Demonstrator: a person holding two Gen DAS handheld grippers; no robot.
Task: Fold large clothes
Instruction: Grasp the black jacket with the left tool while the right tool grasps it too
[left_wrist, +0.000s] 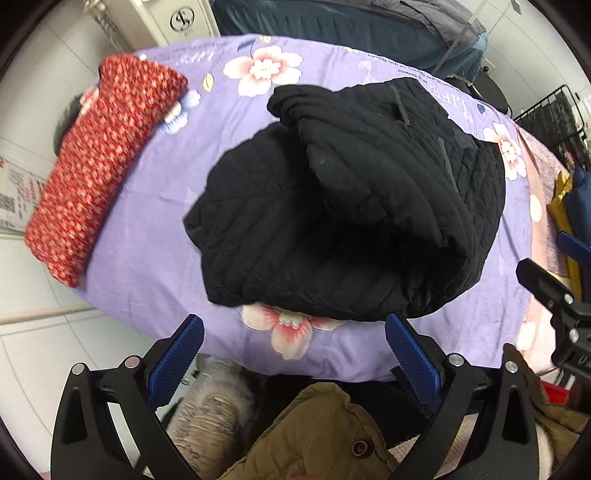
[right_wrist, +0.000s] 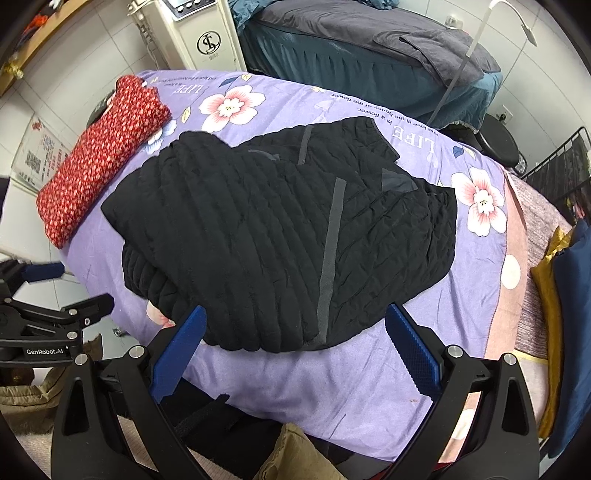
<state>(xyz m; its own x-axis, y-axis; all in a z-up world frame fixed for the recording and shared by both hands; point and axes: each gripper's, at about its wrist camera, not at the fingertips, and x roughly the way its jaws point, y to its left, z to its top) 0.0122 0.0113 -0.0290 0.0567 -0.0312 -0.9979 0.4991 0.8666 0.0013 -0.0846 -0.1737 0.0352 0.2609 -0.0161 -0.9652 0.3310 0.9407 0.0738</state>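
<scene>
Left wrist view first: the left gripper (left_wrist: 293, 332) hangs with its blue pads spread wide and nothing between them, poised just off the near edge of the black quilted jacket (left_wrist: 351, 206). That jacket sits bunched and partly folded in the middle of the purple floral sheet (left_wrist: 147, 229). Out at ten o'clock lies a folded red knit garment (left_wrist: 103, 162), well apart from the jacket. At three o'clock the other tool pokes in from the frame's edge. Down at six o'clock, an olive coat (left_wrist: 325, 435).

Over to the right wrist view: the right gripper (right_wrist: 295, 325) is gaping too, gripping nothing, its left pad overlapping the jacket's (right_wrist: 280, 236) near hem. A grey strip runs down the jacket's front. The red knit (right_wrist: 107, 155) sits at ten o'clock. A dark teal bed (right_wrist: 351, 55) stands at twelve o'clock.
</scene>
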